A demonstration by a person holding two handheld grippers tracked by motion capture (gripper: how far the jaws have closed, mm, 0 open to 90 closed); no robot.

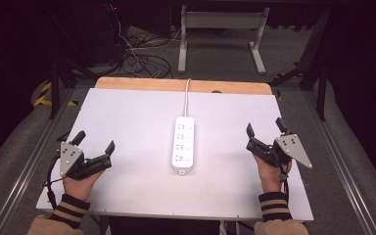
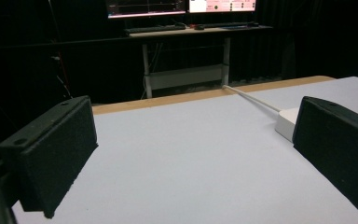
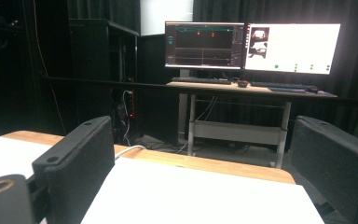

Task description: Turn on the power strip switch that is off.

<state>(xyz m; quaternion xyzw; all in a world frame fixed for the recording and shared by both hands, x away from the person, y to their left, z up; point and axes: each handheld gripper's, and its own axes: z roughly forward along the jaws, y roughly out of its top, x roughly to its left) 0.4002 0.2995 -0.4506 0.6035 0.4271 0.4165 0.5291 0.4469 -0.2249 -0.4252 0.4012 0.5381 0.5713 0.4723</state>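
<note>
My left gripper (image 1: 94, 143) sits near the left edge of the table (image 1: 127, 117), held in my left hand (image 1: 81, 185). Its 2 jaws are spread wide with only bare table between them. My right gripper (image 1: 265, 131) is near the right edge, held in my right hand (image 1: 270, 176), and its 2 jaws are spread just as wide, gripping nothing. Both point away from me toward the far edge.

A white power strip (image 1: 183, 144) lies flat in the middle of the table, between my 2 grippers and well apart from each. It runs lengthwise away from me and shows 4 rows of sockets. Its white cord (image 1: 187, 98) leaves the far end and runs straight over the wooden strip (image 1: 142, 84) at the table's far edge.

In the left gripper view my jaws stand far apart over the white top, and 1 corner of the power strip (image 2: 286, 122) peeks out beside the right-hand jaw, with the cord (image 2: 251, 98) running off toward the wooden edge. I cannot tell from that view whether the jaw touches the strip, but the high view shows them apart.

In the right gripper view the jaws are again wide apart. Beyond the table stands a desk (image 3: 251, 88) carrying 2 lit monitors (image 3: 251, 45) and a keyboard (image 3: 205, 80). Loose cables (image 1: 142, 58) lie on the floor past the table.
</note>
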